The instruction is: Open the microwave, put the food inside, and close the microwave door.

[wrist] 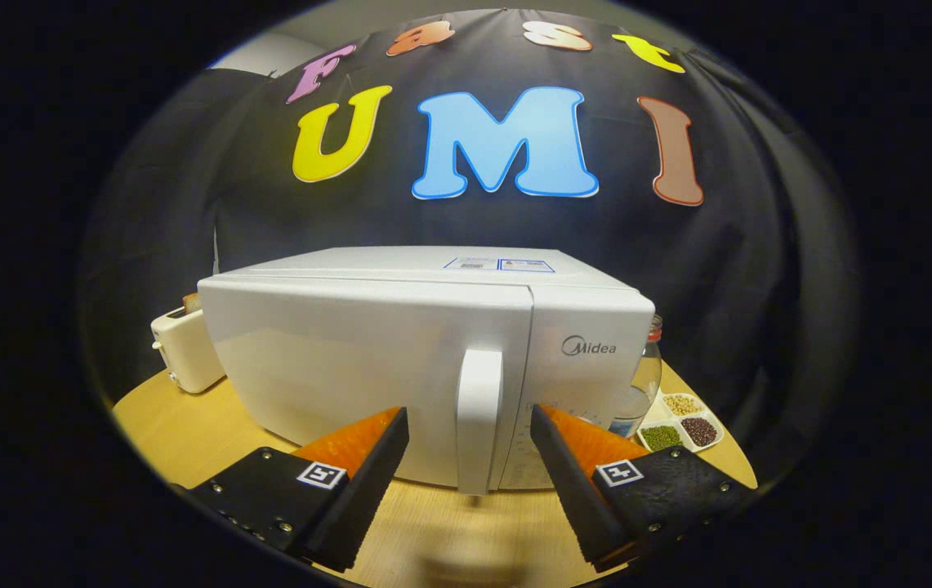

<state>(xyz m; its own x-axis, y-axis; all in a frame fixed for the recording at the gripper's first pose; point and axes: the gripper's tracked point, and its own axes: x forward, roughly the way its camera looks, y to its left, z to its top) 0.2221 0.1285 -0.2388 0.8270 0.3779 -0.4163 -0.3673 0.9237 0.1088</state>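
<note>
On a round wooden table [188, 433] in a cloth-walled booth, a white microwave [367, 359] sits with its door shut and its front turned toward the camera, angled slightly so the control side lies to the right. The gripper [470, 429] hangs low in front of it, its fingers [376, 457] spread wide and holding nothing, one on each side of the door handle [479, 420]. That handle, a pale vertical bar whose long axis runs up and down along the door's right edge, stands between the fingertips and just ahead of them, apart from both; closing on it from either side looks like the next move, with the door likely to swing out about its left edge. A white toaster [184, 347] stands behind the microwave's left corner. To the right, partly hidden by the oven, is a clear glass jar [647, 376], and nearer the table's edge a small divided tray [682, 425] holds portions of beans or grains. Which item is the food to go inside cannot be told from here.
</note>
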